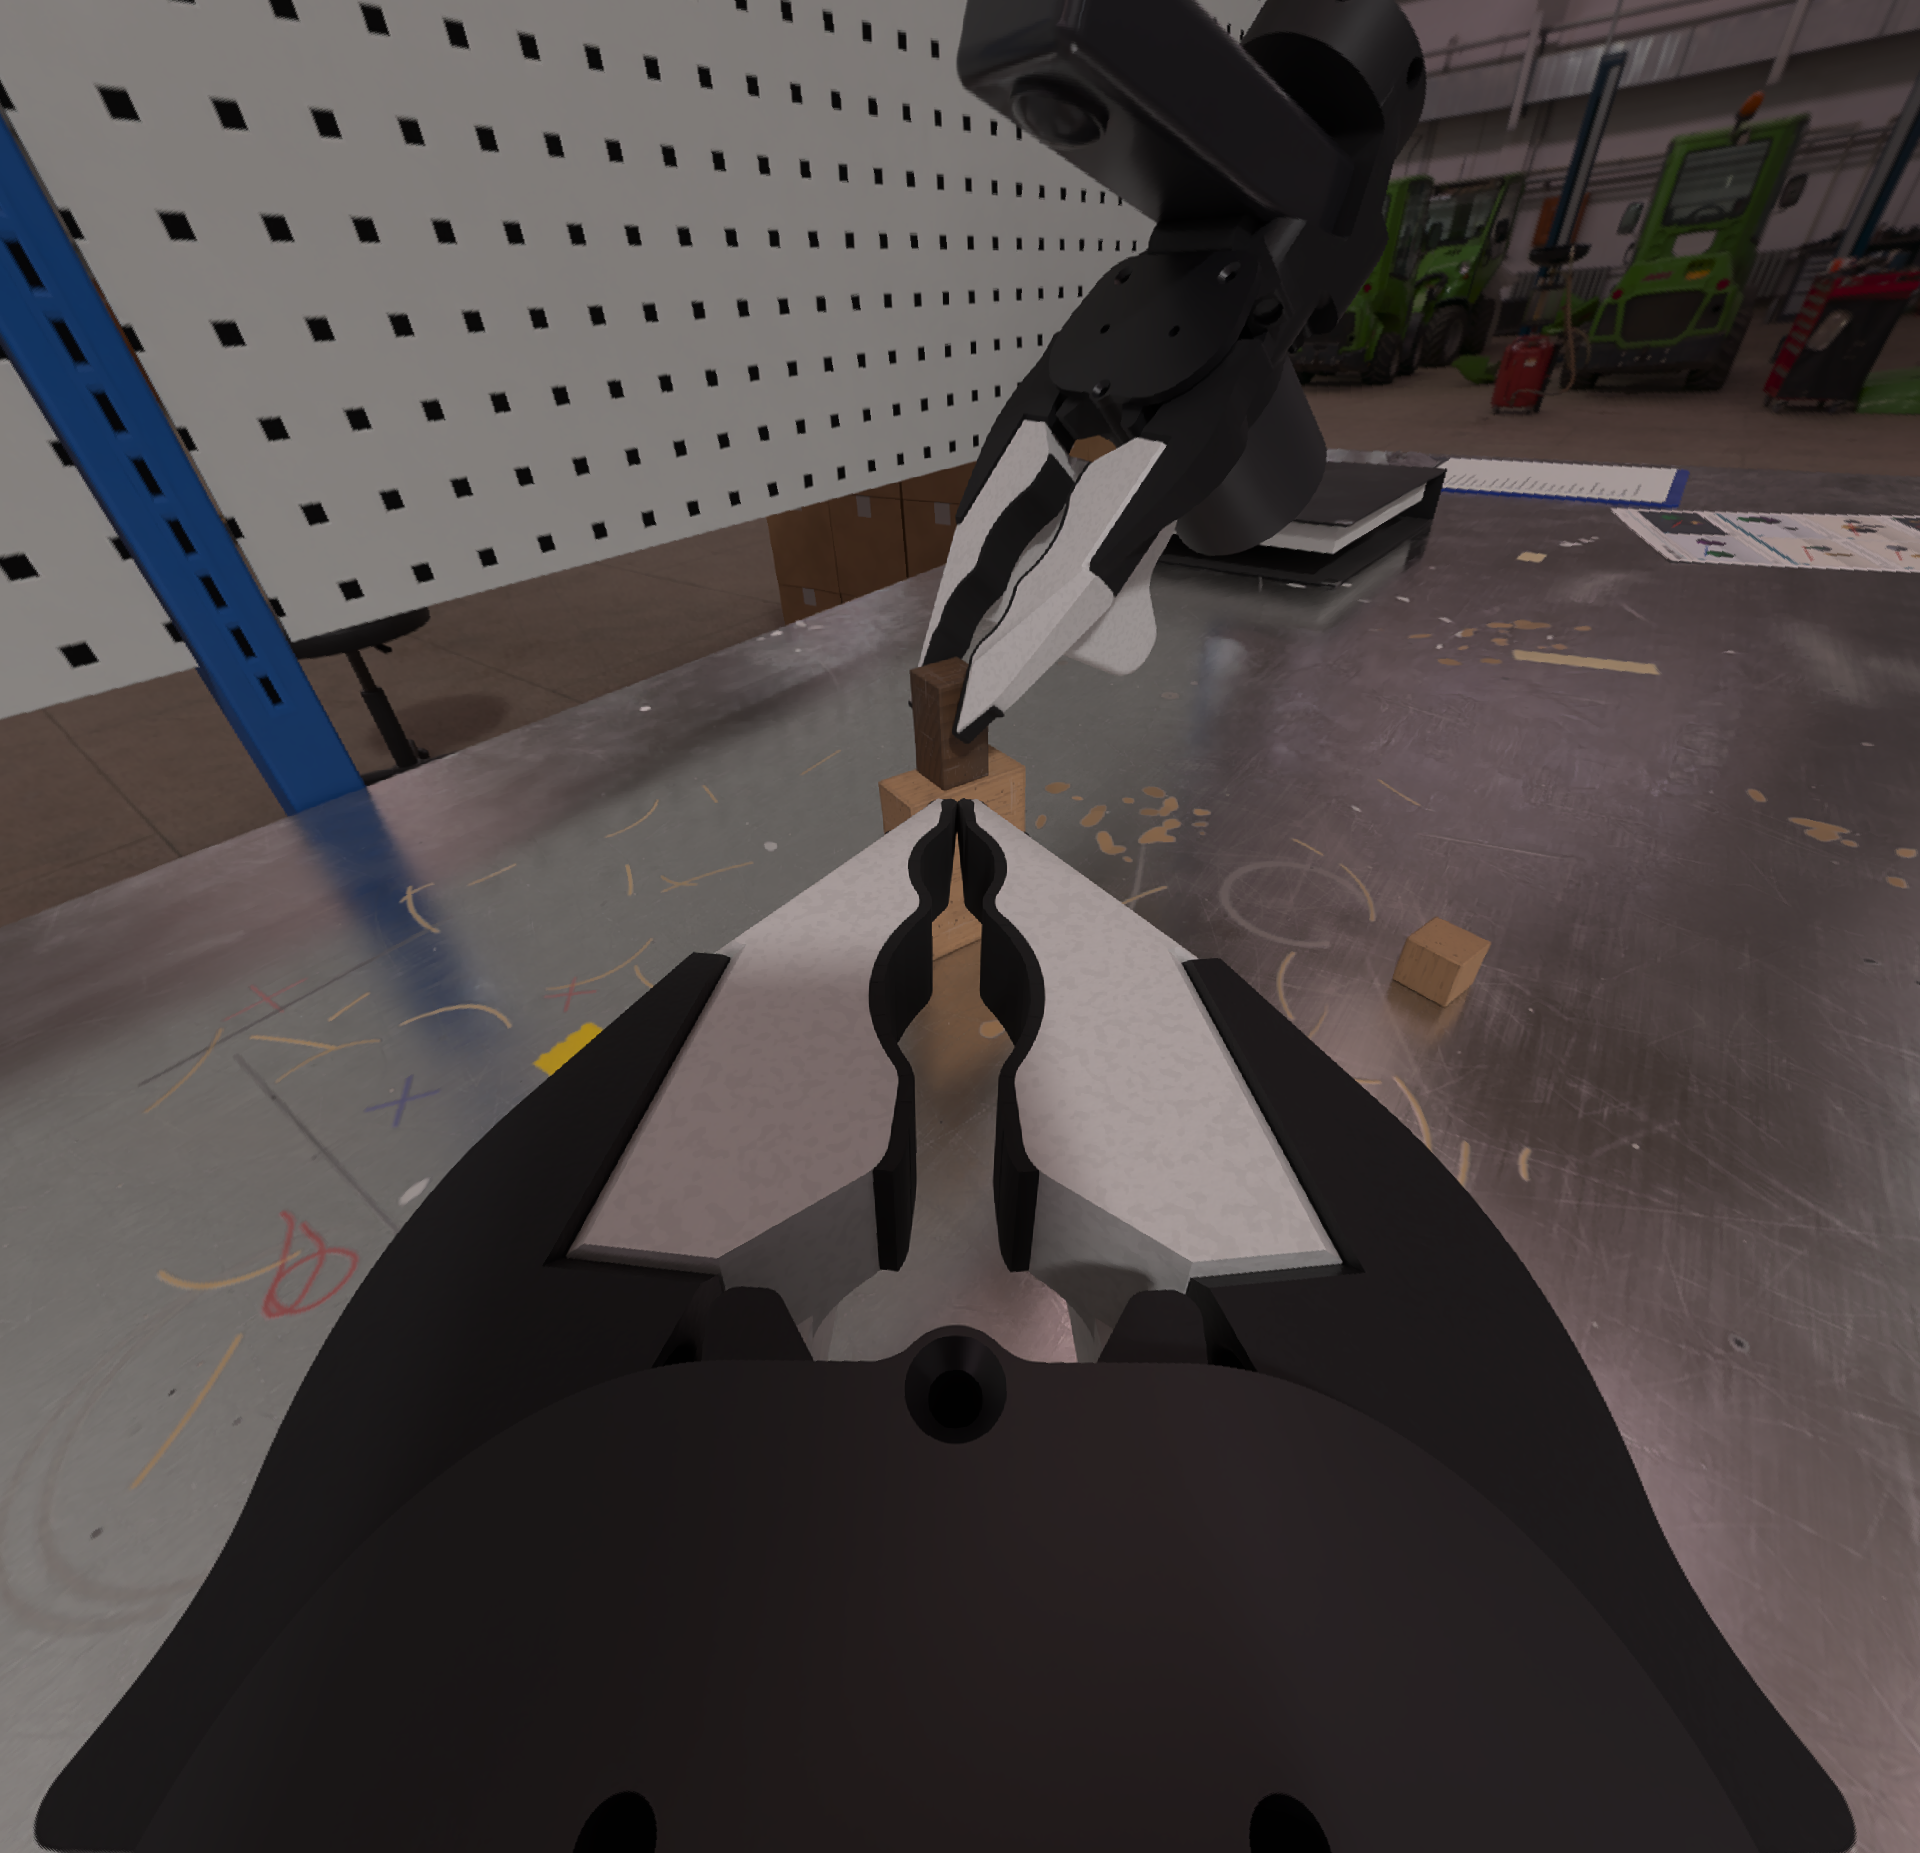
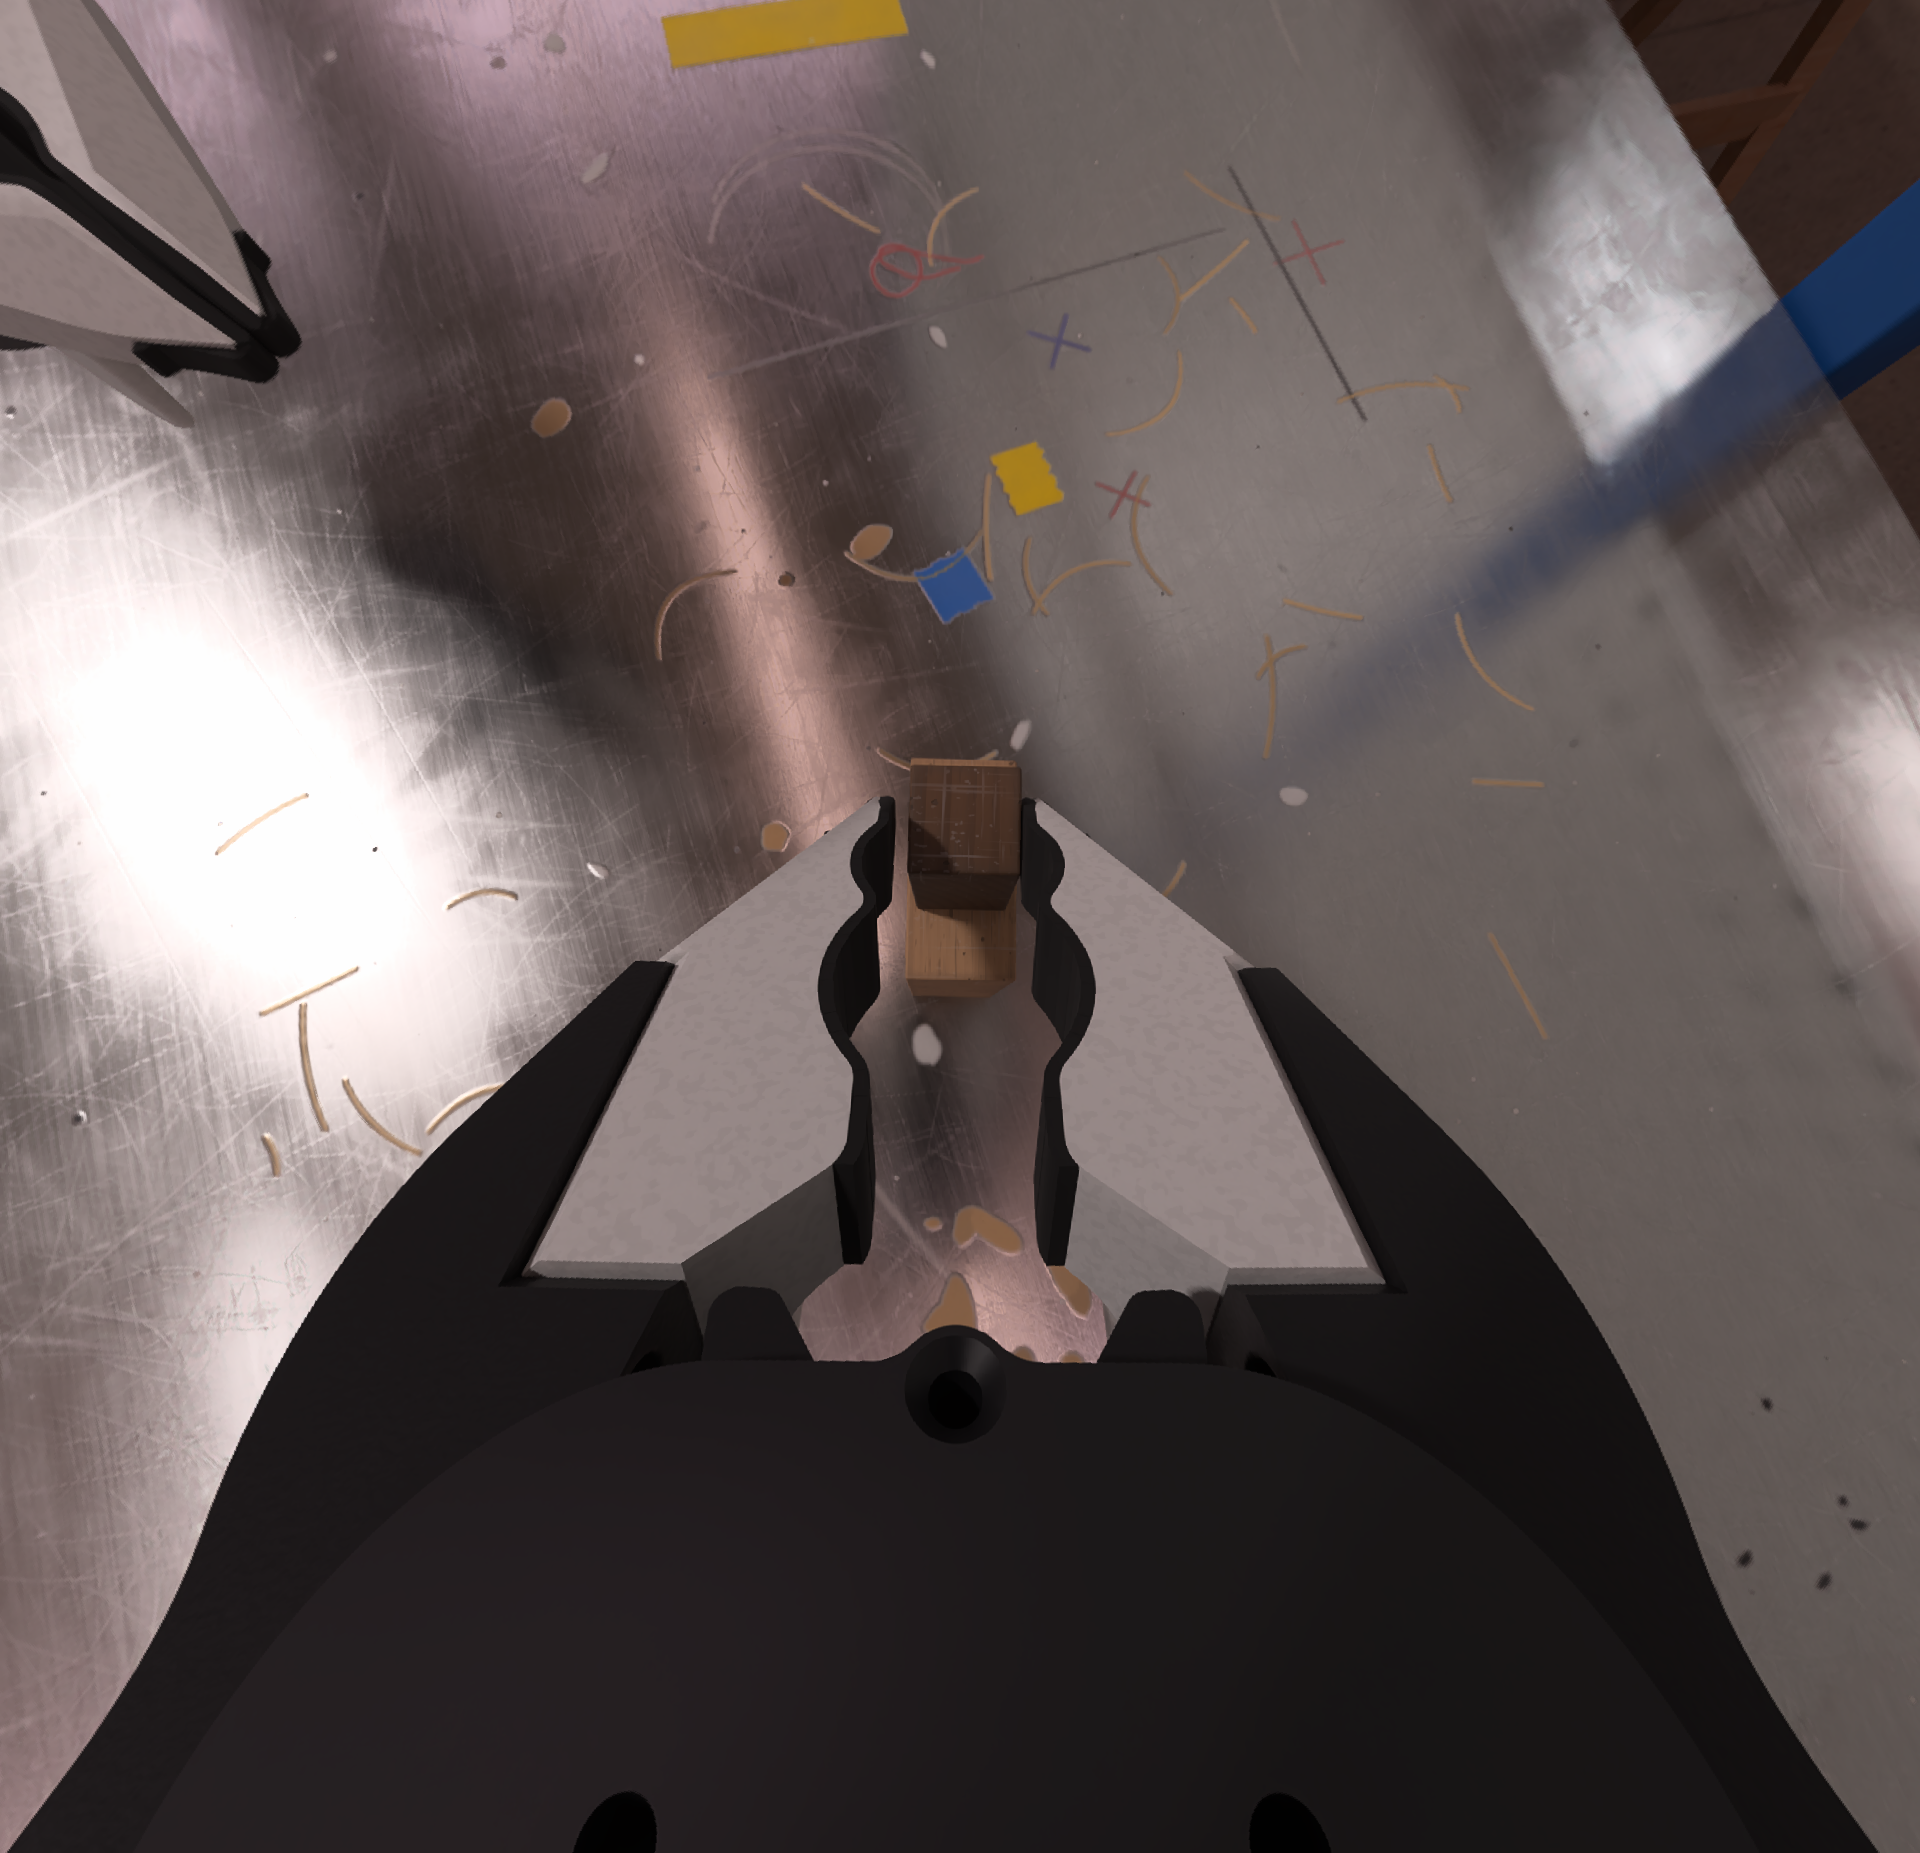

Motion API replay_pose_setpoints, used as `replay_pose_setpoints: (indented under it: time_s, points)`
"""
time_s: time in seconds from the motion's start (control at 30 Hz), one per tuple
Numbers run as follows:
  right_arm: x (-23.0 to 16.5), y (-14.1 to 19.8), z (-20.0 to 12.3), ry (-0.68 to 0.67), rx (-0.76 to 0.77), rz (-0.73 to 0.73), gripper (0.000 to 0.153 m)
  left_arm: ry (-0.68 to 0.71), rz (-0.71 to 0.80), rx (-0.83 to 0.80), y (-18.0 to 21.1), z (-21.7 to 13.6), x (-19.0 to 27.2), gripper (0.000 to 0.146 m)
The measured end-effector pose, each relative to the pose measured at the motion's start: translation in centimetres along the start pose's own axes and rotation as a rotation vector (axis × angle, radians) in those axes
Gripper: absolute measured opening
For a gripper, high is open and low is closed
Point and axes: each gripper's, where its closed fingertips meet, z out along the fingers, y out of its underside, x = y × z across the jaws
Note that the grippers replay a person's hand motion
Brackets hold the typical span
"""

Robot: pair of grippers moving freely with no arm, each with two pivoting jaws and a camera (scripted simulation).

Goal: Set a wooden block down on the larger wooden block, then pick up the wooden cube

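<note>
A dark wooden block (image 1: 940,728) stands upright on the larger light wooden block (image 1: 1000,791) in the middle of the metal table (image 1: 1558,1076). My right gripper (image 1: 954,700) comes down from above, its fingers shut on the dark block. In the right wrist view the dark block (image 2: 961,827) sits between my right gripper's fingertips (image 2: 958,829), over the light block (image 2: 956,956). A small light wooden cube (image 1: 1439,962) lies alone to the right. My left gripper (image 1: 956,814) is shut and empty, low, just in front of the stack; its tips also show in the right wrist view (image 2: 249,343).
A white pegboard wall (image 1: 520,245) and a blue post (image 1: 156,515) stand beyond the table's left edge. A black binder (image 1: 1340,520) and printed sheets (image 1: 1766,536) lie at the far right. Tape scraps (image 2: 784,24) and scratch marks dot the tabletop.
</note>
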Motion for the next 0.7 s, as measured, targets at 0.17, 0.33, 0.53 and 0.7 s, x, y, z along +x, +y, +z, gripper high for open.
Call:
replay_pose_setpoints:
  time_s: [0.17,0.33,0.53,0.7]
  points:
    - [0.0,-1.4,-1.3,0.026,0.097,-0.008,0.032,0.015,0.020,-0.022,0.2,-0.2,0.0,0.000]
    - [-3.3,-3.2,-6.3,0.093,0.240,-0.107,0.044,0.019,0.038,-0.030,0.4,-0.2,0.2,0.002]
    - [-12.7,4.6,-8.8,-0.075,0.094,-0.196,0.044,-0.003,0.066,-0.053,0.4,-0.2,0.0,0.000]
    - [-15.4,12.7,-6.8,-0.081,-0.042,-0.120,0.043,0.001,0.092,-0.065,0.7,0.1,0.4,0.000]
